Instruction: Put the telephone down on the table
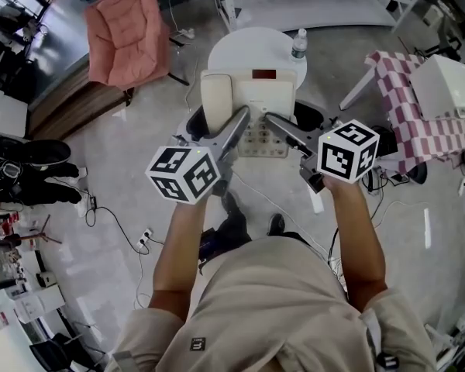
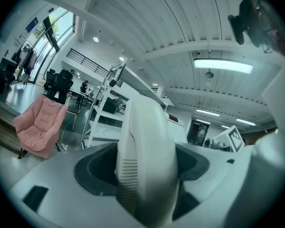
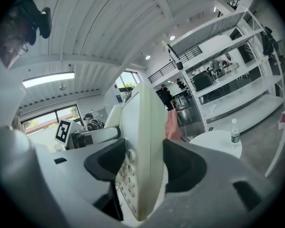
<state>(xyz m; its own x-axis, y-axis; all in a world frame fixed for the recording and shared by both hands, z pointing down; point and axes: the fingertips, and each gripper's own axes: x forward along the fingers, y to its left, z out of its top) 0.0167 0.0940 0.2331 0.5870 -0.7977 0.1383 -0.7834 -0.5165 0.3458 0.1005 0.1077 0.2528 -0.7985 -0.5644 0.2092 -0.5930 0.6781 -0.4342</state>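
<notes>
Slipping handset: left gripper [image 1: 241, 122] pinches the rounded cream plastic handset [image 2: 145, 160], which sits on the left side of the cream push-button desk telephone [image 1: 254, 107]. Can't tell if the base is also between those jaws. If not, the base hangs on the right gripper alone and could drop away from the handset.
Right gripper: jaws [image 3: 142, 170] pinch the thin keypad edge of the base, with the keys against the left pad. The bite is narrow, so any twist on the way down could lever it out.
Bottle: clear plastic water bottle [image 1: 297, 45] stands at the far right rim of the round white table [image 1: 236, 49]. Pushing the phone too far forward would knock it over.
Table: the top is small next to the phone. Set down off-centre, the phone would overhang or tip off the near edge.
Telephone: held in the air between both grippers, keypad up and roughly level, in front of the near part of the table. Looks clear of the surface, not yet set down.
Arms: both forearms reach forward, and the grippers angle inward to meet at the phone from left and right.
Release: opening one side first would tilt the phone, so both should let go together.
</notes>
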